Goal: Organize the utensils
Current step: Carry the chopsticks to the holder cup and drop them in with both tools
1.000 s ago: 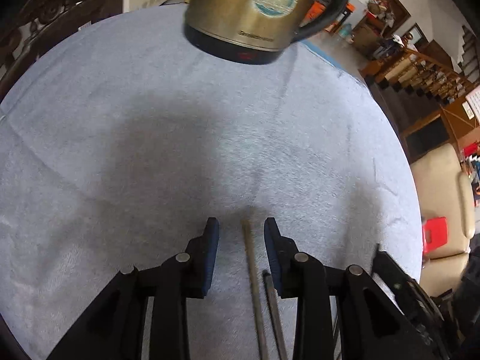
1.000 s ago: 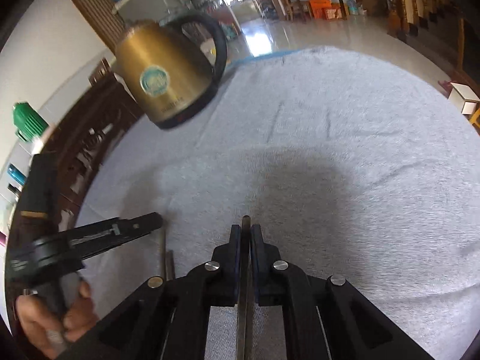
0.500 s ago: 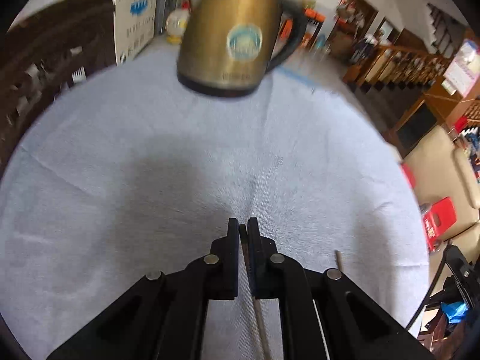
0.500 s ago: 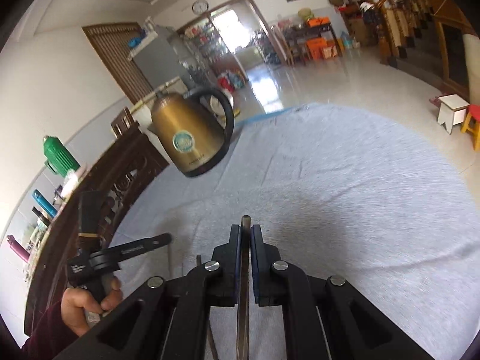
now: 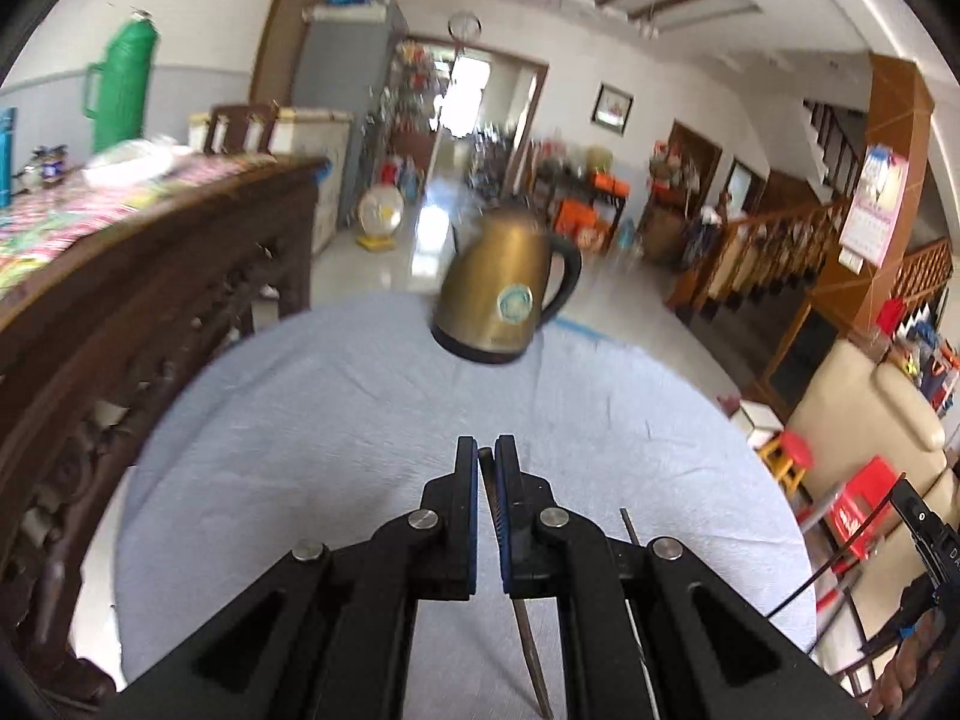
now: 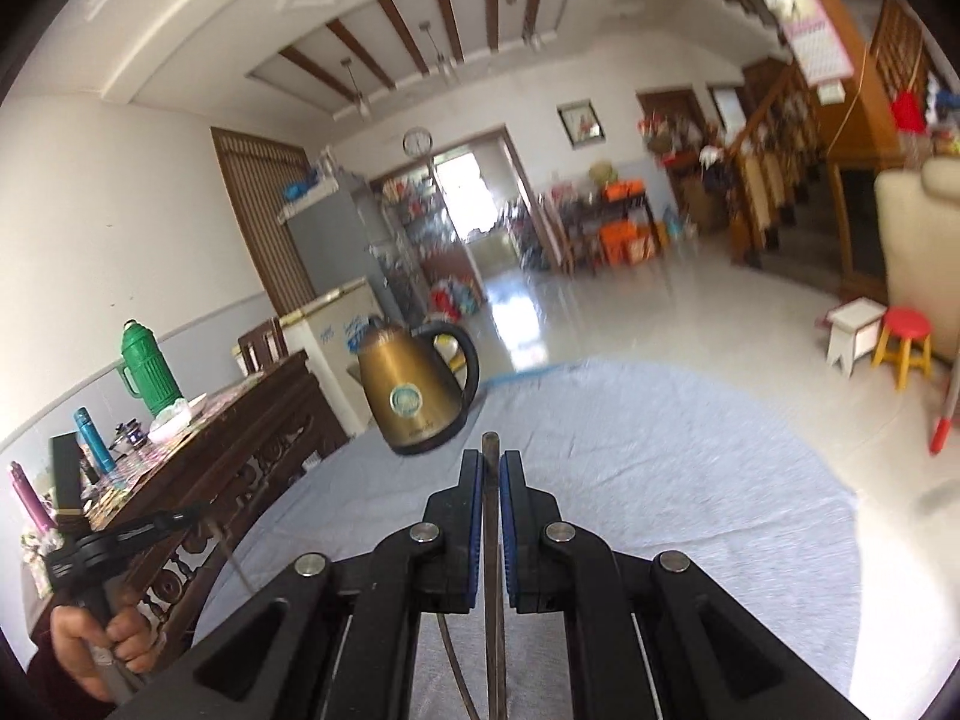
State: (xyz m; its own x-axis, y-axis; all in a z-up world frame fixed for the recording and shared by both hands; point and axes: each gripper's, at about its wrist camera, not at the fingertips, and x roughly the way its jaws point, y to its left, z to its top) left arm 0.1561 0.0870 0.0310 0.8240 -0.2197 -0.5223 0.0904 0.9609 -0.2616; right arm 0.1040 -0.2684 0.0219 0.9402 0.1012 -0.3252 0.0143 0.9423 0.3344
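Two fisheye views look forward along a pair of hand-held grippers over a round table covered with a pale blue-grey cloth.

Left wrist view, from left to right: a dark carved wooden sideboard runs along the left edge, close beside the table. On its patterned top stands a green thermos. At the far side of the cloth, near the middle, sits a brass-coloured electric kettle with a black handle and base. In the foreground the left gripper has its jaws closed on a thin dark chopstick, whose tip shows just above the blue pads while the rest runs back under the gripper. The jaws have just been closing onto it. To the right, a second thin stick tip rises beside the gripper's arm. Beyond the table's right edge stand a red stool and a cream sofa, with a wooden staircase behind.

Right wrist view, from left to right: at the lower left a hand grips the handle of the other gripper, in front of the sideboard, where the thermos and several bottles stand. The kettle stands at the cloth's far left edge. In the centre the right gripper is clamped on another chopstick, its blunt end poking above the pads. Clear cloth lies between the grippers and the kettle. At right, on the shiny floor, stand a white stool and the red stool.
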